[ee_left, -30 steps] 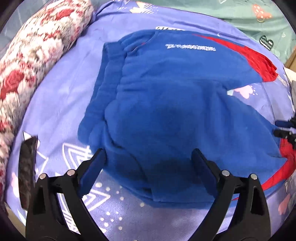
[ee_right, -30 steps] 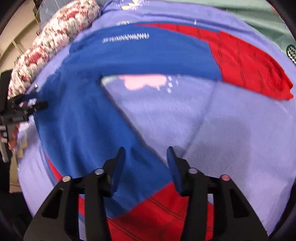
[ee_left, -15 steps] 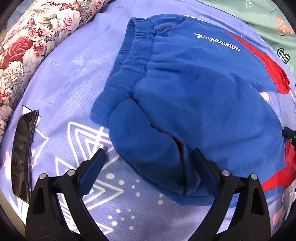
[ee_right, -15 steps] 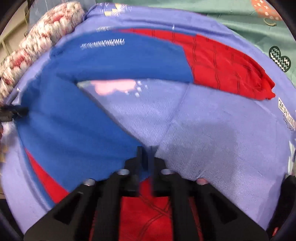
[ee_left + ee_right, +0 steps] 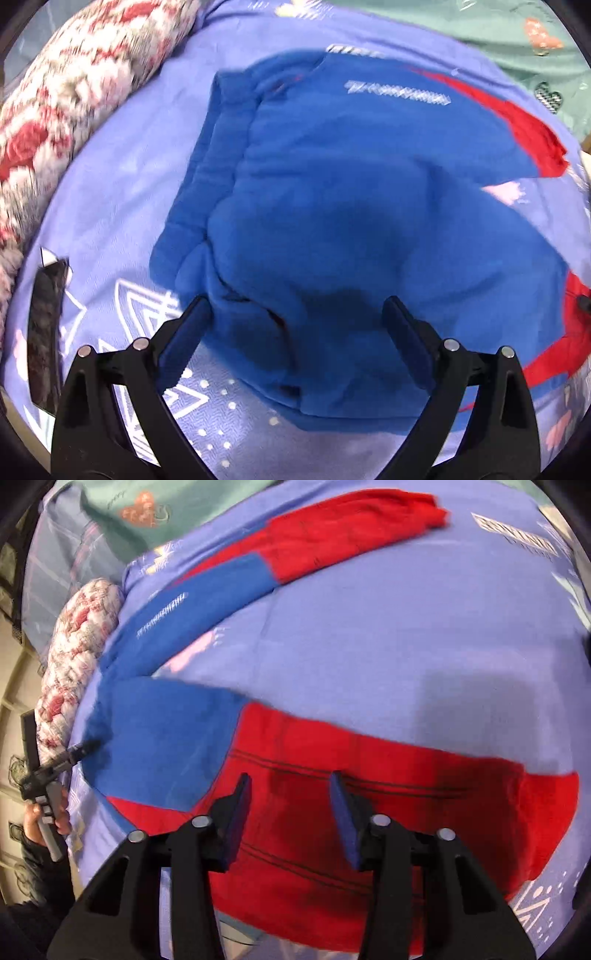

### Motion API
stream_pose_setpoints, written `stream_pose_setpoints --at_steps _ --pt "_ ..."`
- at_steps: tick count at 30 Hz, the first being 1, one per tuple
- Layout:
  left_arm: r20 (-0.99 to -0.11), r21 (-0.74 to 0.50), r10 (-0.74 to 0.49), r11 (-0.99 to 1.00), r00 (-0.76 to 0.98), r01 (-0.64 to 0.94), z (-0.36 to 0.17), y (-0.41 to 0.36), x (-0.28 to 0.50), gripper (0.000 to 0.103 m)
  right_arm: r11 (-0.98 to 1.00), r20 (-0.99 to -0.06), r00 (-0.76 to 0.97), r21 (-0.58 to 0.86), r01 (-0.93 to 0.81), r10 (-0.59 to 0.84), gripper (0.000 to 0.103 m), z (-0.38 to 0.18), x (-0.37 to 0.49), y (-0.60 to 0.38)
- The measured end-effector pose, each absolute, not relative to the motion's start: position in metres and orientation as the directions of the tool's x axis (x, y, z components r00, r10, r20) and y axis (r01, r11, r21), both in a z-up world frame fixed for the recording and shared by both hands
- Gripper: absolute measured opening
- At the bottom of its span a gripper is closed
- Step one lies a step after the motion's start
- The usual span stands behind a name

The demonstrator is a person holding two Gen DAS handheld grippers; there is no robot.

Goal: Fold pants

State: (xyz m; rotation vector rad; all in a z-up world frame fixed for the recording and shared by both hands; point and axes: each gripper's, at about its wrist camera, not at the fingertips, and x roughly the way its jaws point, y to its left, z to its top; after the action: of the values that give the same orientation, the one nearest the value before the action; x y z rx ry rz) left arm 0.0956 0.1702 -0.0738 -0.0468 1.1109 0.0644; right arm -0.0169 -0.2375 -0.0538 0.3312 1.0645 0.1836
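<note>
Right wrist view: right gripper [image 5: 290,812] over the pants' [image 5: 369,794] near red leg, nothing pinched.
Its jaws are closing empty; left gripper [image 5: 295,332] gapes over the waist. Next, I'd say: pinch the leg.

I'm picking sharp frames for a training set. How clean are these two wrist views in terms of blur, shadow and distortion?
Left wrist view: motion-smeared, the white lettering on the pants is unreadable and the floral roll streaked; a dark shadow sits between the left gripper fingers. Right wrist view: milder blur, soft edges on the red leg, shadow under the right gripper. Both bulge with fisheye curvature and black corners.
</note>
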Motion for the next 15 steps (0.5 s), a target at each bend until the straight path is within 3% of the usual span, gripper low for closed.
stream_pose_setpoints --at_steps 4,5,6,8,9,11,13,15 --pt "-0.889 0.036 0.082 0.993 0.451 -0.109 -0.076 0.186 0.091 0.096 0.925 -0.823 0.565 0.256 0.281 0.056 0.035 -0.037 -0.043 -0.287" --pt "-0.880 0.071 0.124 0.989 0.458 -0.130 -0.073 0.190 0.088 0.096 0.915 -0.814 0.577 0.276 0.294 0.061 0.040 -0.033 -0.049 -0.279" --pt "-0.874 0.076 0.138 0.986 0.466 -0.149 -0.068 0.194 0.087 0.096 0.919 -0.807 0.585 0.286 0.273 0.078 0.054 -0.031 -0.054 -0.267" --pt "-0.873 0.023 0.094 0.988 0.478 -0.153 -0.061 0.200 0.084 0.096 0.938 -0.792 0.573 0.329 0.106 0.212 0.062 -0.030 -0.063 -0.232" --pt "-0.872 0.001 0.074 0.989 0.484 -0.149 -0.058 0.202 0.081 0.096 0.932 -0.792 0.532 0.363 0.014 0.301 0.063 -0.032 -0.068 -0.214" --pt "-0.867 0.009 0.081 0.989 0.492 -0.147 -0.057 0.207 0.077 0.096 0.927 -0.808 0.479 0.375 -0.030 0.342 0.063 -0.042 -0.078 -0.201" --pt "-0.867 0.023 0.102 0.986 0.487 -0.165 -0.062 0.214 0.075 0.097 0.953 -0.845 0.473 0.302 0.033 0.252 0.063 -0.051 -0.082 -0.210" --pt "-0.880 -0.023 0.069 0.982 0.470 -0.187 -0.070 0.223 0.074 0.098 0.917 -0.814 0.514 0.381 0.118 0.272 0.056 -0.054 -0.091 -0.239"
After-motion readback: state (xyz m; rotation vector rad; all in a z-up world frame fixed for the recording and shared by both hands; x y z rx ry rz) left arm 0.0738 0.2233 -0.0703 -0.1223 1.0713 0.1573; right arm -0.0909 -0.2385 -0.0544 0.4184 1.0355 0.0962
